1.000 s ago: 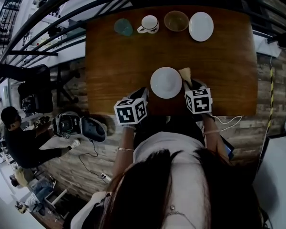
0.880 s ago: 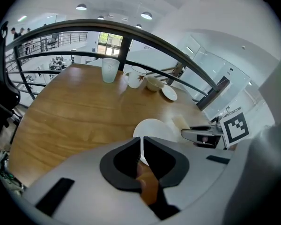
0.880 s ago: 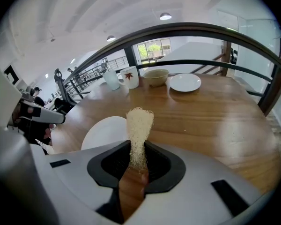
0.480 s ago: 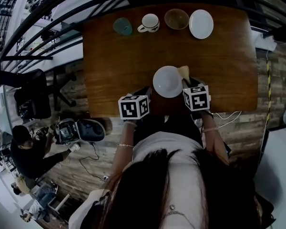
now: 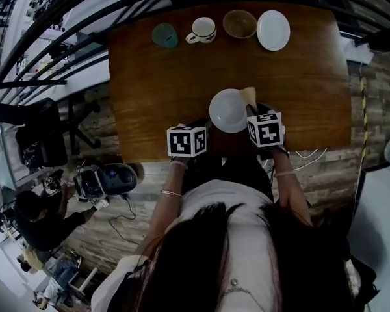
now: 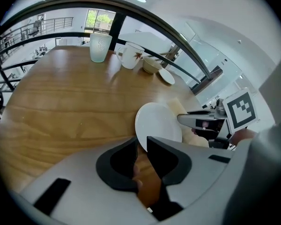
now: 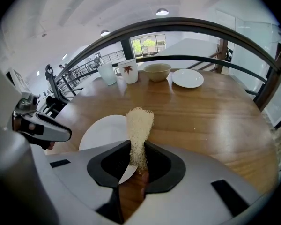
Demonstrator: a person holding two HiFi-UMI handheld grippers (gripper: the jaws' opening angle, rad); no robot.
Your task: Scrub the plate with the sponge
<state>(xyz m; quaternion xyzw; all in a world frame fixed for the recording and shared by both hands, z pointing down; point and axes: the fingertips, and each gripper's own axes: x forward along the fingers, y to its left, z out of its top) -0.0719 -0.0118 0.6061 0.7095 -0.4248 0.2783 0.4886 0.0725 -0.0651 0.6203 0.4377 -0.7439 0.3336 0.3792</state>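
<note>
A white plate (image 5: 229, 110) sits near the front edge of the wooden table (image 5: 149, 90). My left gripper (image 5: 205, 126) is at its left rim. In the left gripper view the plate (image 6: 157, 122) runs edge-first into the narrow gap of the left gripper (image 6: 141, 144), which is shut on the rim. My right gripper (image 5: 255, 111) is at the plate's right side, shut on a pale fibrous sponge (image 5: 249, 96). In the right gripper view the sponge (image 7: 139, 130) stands up out of the right gripper (image 7: 138, 156), beside the plate (image 7: 105, 132).
Along the table's far edge stand a teal glass (image 5: 164, 35), a mug (image 5: 203, 30), a bowl (image 5: 240, 24) and a second white plate (image 5: 273, 30). Dark railings run behind the table. A person (image 5: 36, 220) crouches on the floor at the lower left.
Both grippers have edged a little further onto the table, the left one closing in on the plate's rim. The person on the floor has shifted.
</note>
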